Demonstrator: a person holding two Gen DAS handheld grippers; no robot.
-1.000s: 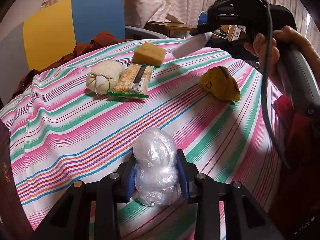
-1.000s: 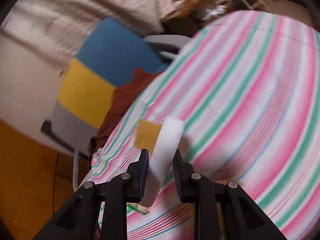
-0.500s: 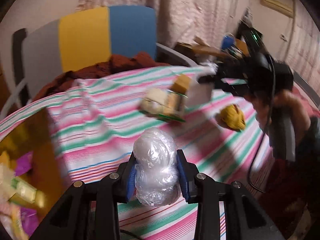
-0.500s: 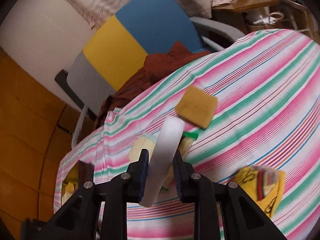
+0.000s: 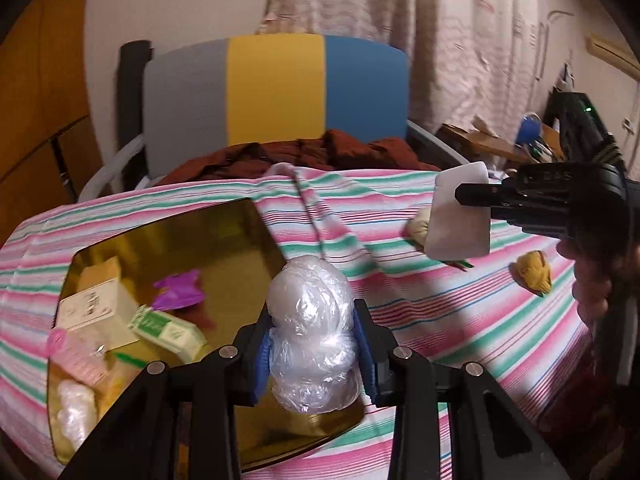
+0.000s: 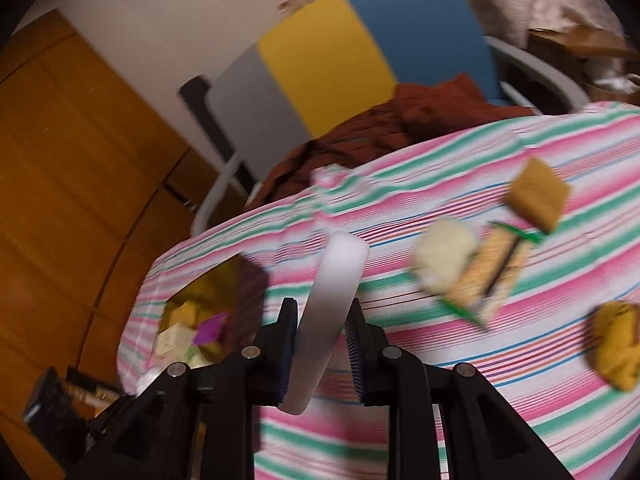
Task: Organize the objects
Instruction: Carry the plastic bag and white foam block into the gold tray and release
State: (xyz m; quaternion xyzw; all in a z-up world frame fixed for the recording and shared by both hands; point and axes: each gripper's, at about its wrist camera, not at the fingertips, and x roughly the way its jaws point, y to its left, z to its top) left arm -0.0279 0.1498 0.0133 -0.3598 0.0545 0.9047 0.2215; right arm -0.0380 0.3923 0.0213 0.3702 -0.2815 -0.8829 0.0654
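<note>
Plastic bundle (image 5: 310, 336) clamped over gold tin (image 5: 256, 224) rim, white block (image 6: 326, 320) gripped above cloth (image 6: 480, 360).

Your left gripper (image 5: 312, 354) clamping plastic-wrapped bundle (image 5: 310, 332), raised. Your right gripper (image 6: 320, 354) pinching white block (image 6: 330, 312), your hand (image 5: 592, 280) gripping handle, held out ahead.
</note>
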